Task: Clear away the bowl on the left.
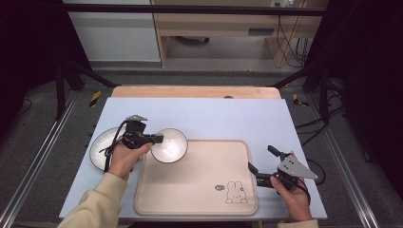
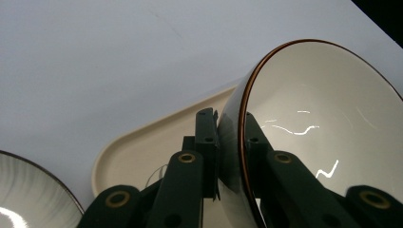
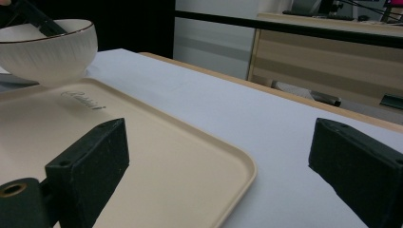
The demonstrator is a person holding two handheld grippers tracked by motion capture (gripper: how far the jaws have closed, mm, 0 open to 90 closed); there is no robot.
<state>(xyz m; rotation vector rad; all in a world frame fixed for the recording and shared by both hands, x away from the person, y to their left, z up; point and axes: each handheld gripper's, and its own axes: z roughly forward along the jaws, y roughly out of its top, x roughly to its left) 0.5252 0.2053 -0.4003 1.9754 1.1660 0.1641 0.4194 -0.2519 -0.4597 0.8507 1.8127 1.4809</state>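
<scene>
Left gripper clamped on the near rim of a white bowl, one jaw inside the wall, one outside, seen plainly in the left gripper view, where the brown-edged rim of the bowl runs between the two black jaws. Bowl tilted in that view, sitting at the far left corner of the cream tray, partly over the tray's rim and partly over the blue-white table top. Whether resting on the tray or lifted just off it: cannot tell.

Just left of the bowl, a ribbed plate with a dark rim, lying on the table beside the tray's left edge, largely under the left hand and cable. Same plate's edge at the bottom left corner of the left gripper view.

Right gripper held wide apart, gripping nothing, hovering just off the tray's right edge near the table's right side. In the right gripper view, one jaw over the tray, the other over bare table, the tray's rounded corner between them.

Tray's middle and near part bare apart from a small rabbit drawing near its right front corner. Broad open table behind the tray up to the far wooden edge.
</scene>
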